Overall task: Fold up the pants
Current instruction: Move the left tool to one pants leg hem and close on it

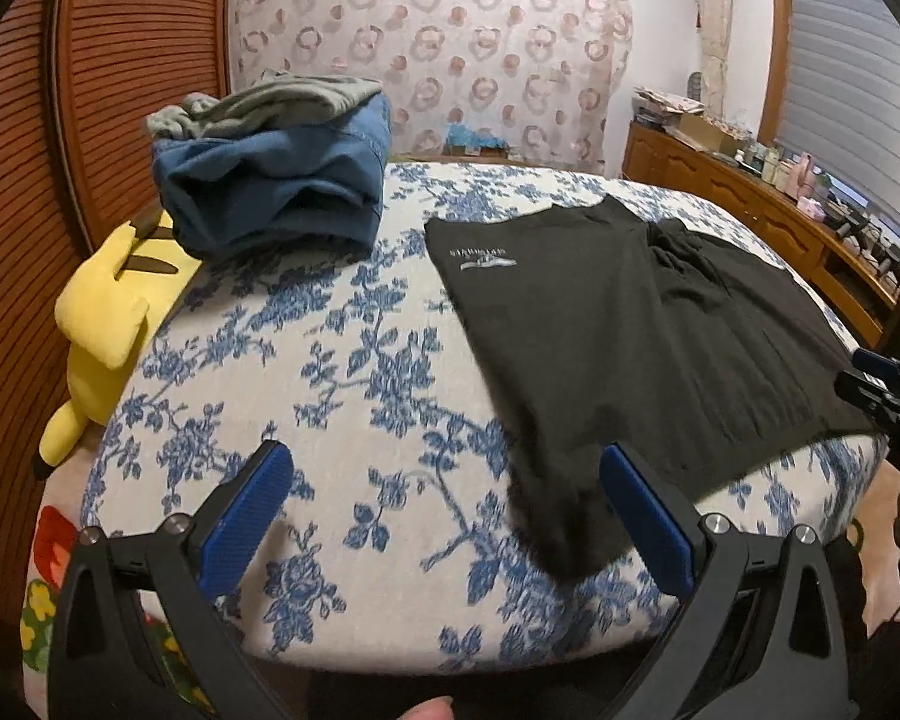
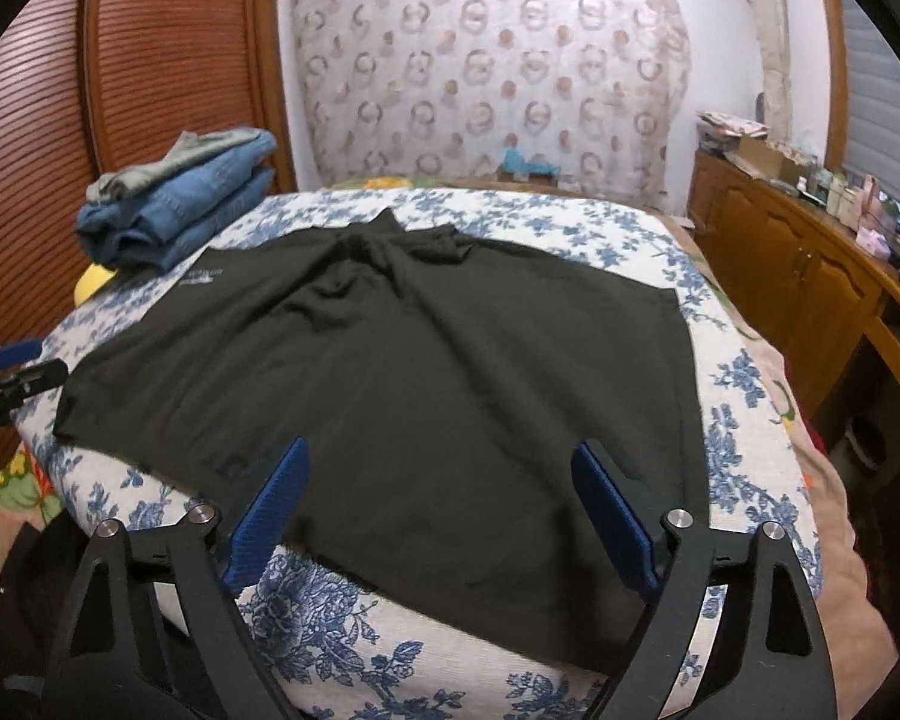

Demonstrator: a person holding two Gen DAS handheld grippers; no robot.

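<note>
Black pants (image 2: 426, 372) lie spread flat on the blue-flowered bed cover (image 2: 744, 420), with a small white logo near their far left corner. In the left wrist view the pants (image 1: 642, 330) reach toward me on the right, and a blurred near corner lies just inside the right finger. My left gripper (image 1: 444, 480) is open above the cover, nothing pressed between its blue pads. My right gripper (image 2: 438, 480) is open over the near edge of the pants, the cloth showing between its fingers, ungripped. The other gripper shows at each view's edge.
A stack of folded blue jeans (image 1: 276, 186) with a grey garment on top sits at the far left of the bed. A yellow plush toy (image 1: 102, 312) lies at the bed's left edge. A wooden dresser (image 2: 810, 276) with clutter runs along the right. A slatted wooden door stands left.
</note>
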